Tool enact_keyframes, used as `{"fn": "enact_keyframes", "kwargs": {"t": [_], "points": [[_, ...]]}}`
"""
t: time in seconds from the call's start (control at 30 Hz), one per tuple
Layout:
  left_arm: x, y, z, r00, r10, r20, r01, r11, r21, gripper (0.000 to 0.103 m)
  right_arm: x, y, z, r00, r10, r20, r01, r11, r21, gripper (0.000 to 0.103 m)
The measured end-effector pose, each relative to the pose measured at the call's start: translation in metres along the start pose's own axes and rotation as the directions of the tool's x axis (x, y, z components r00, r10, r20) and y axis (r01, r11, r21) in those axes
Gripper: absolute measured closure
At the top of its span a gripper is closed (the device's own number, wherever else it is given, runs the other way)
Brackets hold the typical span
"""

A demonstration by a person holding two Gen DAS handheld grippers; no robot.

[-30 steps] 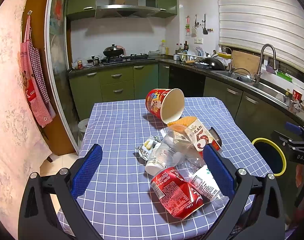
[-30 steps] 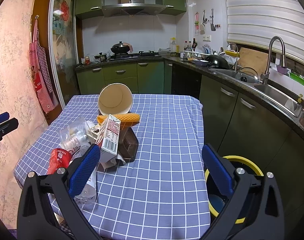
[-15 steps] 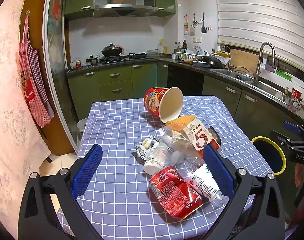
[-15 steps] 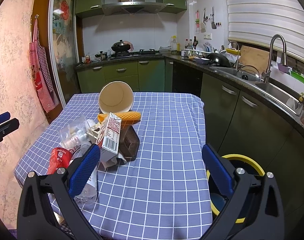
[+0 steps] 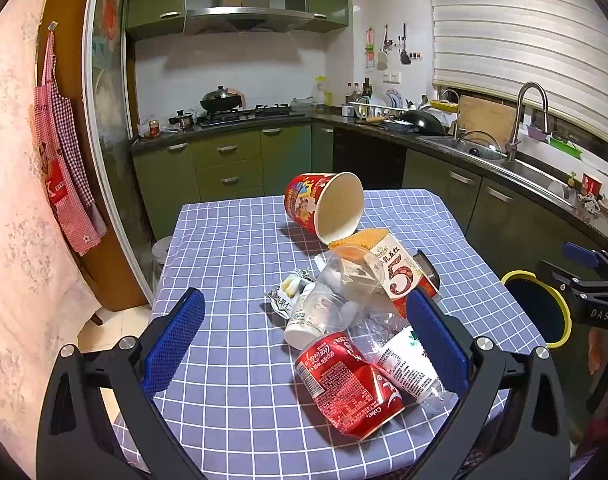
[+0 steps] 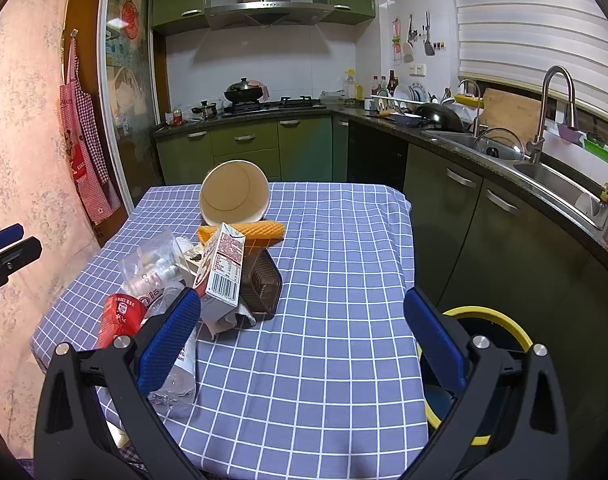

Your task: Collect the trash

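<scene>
Little has moved; I hold both grippers, left (image 5: pixel 304 344) and right (image 6: pixel 299 340), jaws spread, empty. Can (image 5: pixel 348 384), bottle (image 5: pixel 408 364), carton (image 6: pixel 223 268) crowd the table (image 6: pixel 324 360); bin (image 6: pixel 492 316) beside.

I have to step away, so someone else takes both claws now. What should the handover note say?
Left claw: open, empty, aimed at the trash pile.
Right claw: open, empty, over the table's near edge.
Trash: crushed red can, plastic bottle, milk carton, noodle cup on its side, all heaped on the checked tablecloth.
Yellow-rimmed bin: beside the table on the right.
Done: nothing visibly collected.
Left: every piece.
</scene>
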State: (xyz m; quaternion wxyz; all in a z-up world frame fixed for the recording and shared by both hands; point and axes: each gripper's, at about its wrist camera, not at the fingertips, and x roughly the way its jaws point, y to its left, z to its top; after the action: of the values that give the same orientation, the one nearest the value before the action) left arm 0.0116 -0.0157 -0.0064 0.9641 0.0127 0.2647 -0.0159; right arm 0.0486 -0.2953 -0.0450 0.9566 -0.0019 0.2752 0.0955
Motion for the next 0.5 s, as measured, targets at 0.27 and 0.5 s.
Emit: {"fn": "enact_keyframes", "kwargs": {"t": [0.27,0.5], "points": [[0.0013,-0.0027,-0.0015,1.0,0.0,-0.002,0.0,1.0,0.006,0.004,0.001,-0.0024,0.0027,1.0,0.004,-0.008,-0.004,1.0,0.002,0.006],[0.002,-0.0038,0.0009,1.0,-0.002,-0.004,0.002,1.0,0.012,0.004,0.0009,-0.0023,0.0028,1.0,0.003,-0.008,-0.003,1.0,0.002,0.006]]}}
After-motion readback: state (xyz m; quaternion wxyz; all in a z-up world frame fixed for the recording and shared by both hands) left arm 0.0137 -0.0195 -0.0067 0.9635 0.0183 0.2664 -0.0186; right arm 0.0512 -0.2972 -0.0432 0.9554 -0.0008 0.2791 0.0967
